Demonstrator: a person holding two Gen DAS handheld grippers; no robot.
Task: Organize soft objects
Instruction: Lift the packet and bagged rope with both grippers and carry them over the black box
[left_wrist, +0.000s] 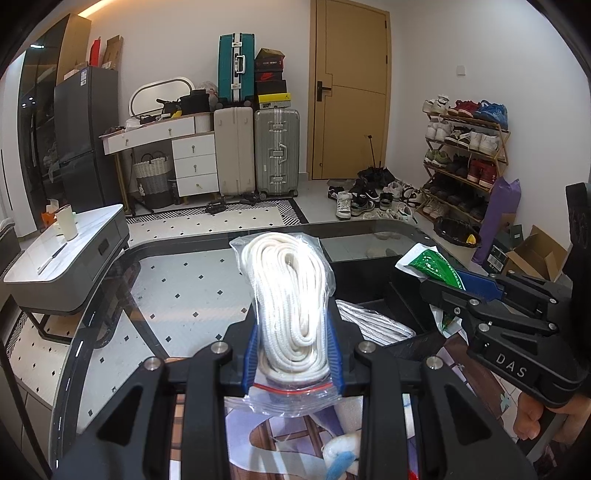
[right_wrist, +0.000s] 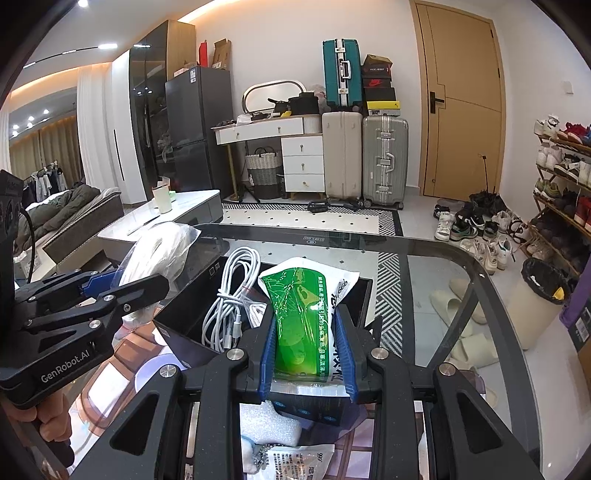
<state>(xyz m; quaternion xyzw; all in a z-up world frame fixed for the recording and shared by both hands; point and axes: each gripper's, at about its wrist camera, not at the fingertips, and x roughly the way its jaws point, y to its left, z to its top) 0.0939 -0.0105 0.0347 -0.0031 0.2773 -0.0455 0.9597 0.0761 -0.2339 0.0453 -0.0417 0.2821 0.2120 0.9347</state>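
The left gripper (left_wrist: 294, 354) is clamped on a clear bag of white rope (left_wrist: 291, 295), held upright; the right gripper (right_wrist: 308, 354) is clamped on a green sachet (right_wrist: 303, 314), also upright. A black box (right_wrist: 192, 343) on the glass table (right_wrist: 424, 273) lies just beyond both, between them, nearer the right gripper, already holding white cables (right_wrist: 229, 295). The box's floor and far wall are mostly hidden.
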